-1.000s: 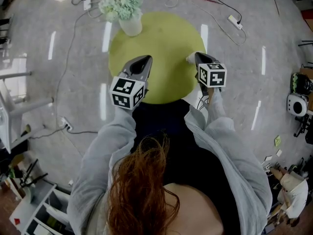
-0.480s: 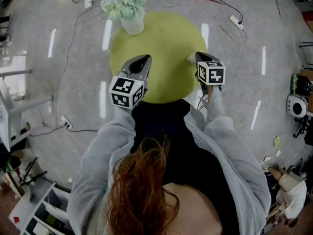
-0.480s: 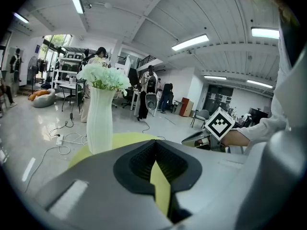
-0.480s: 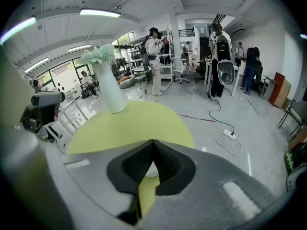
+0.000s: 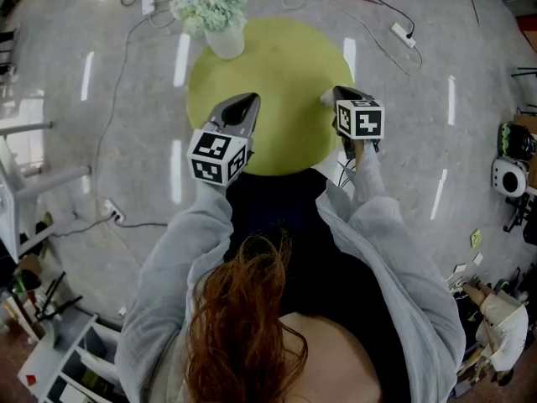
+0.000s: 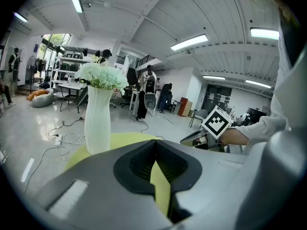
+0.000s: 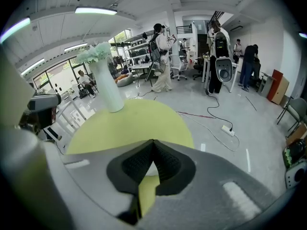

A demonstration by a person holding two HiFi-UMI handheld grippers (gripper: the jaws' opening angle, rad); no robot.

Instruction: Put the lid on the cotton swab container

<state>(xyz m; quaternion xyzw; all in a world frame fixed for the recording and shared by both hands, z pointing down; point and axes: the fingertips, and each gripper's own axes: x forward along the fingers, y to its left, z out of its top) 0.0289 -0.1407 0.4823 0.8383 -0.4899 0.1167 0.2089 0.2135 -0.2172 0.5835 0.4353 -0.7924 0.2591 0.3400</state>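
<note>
A small white object (image 5: 325, 101), too small to name as lid or container, lies on the round yellow-green table (image 5: 277, 65) near its right edge. My right gripper (image 5: 338, 93) hovers just right of and over it, jaws shut. In the right gripper view the jaw tips (image 7: 152, 142) meet, and a bit of the white object (image 7: 150, 168) shows through the gap behind them. My left gripper (image 5: 245, 102) is over the table's near left part. Its jaws (image 6: 154, 143) are shut on nothing, with only the table top visible in their gap.
A white vase of pale flowers (image 5: 223, 36) stands at the table's far left edge. Cables and power strips (image 5: 401, 37) lie on the grey floor around the table. A white rack (image 5: 25, 183) is at the left, and people stand far off in the room.
My right gripper has edged slightly away from the person, toward the table's far side. The left gripper and the white object have stayed put.
</note>
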